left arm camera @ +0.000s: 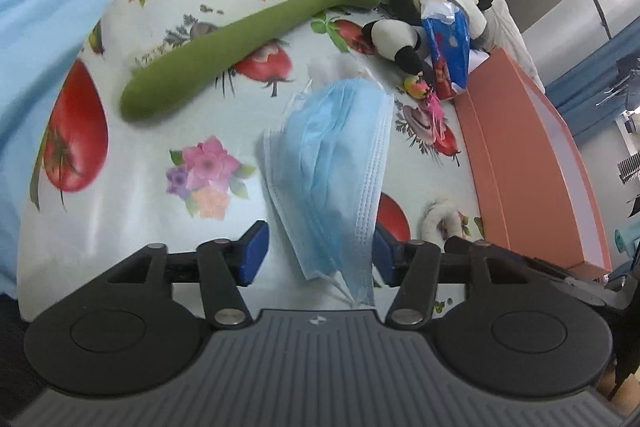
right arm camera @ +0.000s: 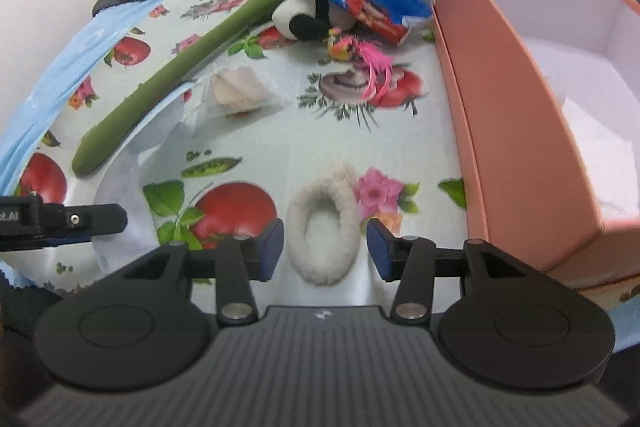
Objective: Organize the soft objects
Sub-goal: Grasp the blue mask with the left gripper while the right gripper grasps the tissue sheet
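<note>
Two claws wait open over a surface [right arm camera: 256,131] covered with a cloth of tomatoes and flowers.

From left to right in the left wrist view: a green massage hammer [left arm camera: 224,43] lies slanted, then a blue face mask [left arm camera: 332,163] lies between the wide open fingers of the left claw [left arm camera: 316,251], which grips nothing; whether a pad touches the mask I cannot tell. Further right are a panda plush [left arm camera: 394,35], a blue snack bag [left arm camera: 448,47] whose writing is too blurred to read, and a pink box [left arm camera: 532,163]. In the right wrist view, the right claw [right arm camera: 326,249] is also open around a white fluffy ring [right arm camera: 326,227], not closed on it; the box [right arm camera: 516,131] stands just beside, open, with a white inside.
</note>
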Action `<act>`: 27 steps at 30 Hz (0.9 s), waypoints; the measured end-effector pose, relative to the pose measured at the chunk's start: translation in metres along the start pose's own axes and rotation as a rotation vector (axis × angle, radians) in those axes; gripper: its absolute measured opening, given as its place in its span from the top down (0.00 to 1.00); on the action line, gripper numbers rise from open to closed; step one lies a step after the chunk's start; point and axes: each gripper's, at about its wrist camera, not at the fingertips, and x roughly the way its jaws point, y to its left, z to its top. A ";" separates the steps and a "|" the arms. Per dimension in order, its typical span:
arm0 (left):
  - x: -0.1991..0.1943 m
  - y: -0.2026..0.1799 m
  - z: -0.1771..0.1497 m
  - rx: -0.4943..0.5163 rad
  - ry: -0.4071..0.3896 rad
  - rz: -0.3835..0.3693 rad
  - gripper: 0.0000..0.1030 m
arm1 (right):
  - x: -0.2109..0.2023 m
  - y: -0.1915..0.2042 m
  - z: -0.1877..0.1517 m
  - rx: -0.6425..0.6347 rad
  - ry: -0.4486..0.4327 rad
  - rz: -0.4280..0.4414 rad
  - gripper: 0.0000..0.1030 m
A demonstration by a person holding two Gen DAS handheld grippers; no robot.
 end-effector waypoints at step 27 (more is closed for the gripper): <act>0.044 0.007 0.043 -0.029 -0.102 0.033 0.76 | 0.094 -0.004 0.076 0.572 0.068 0.376 0.53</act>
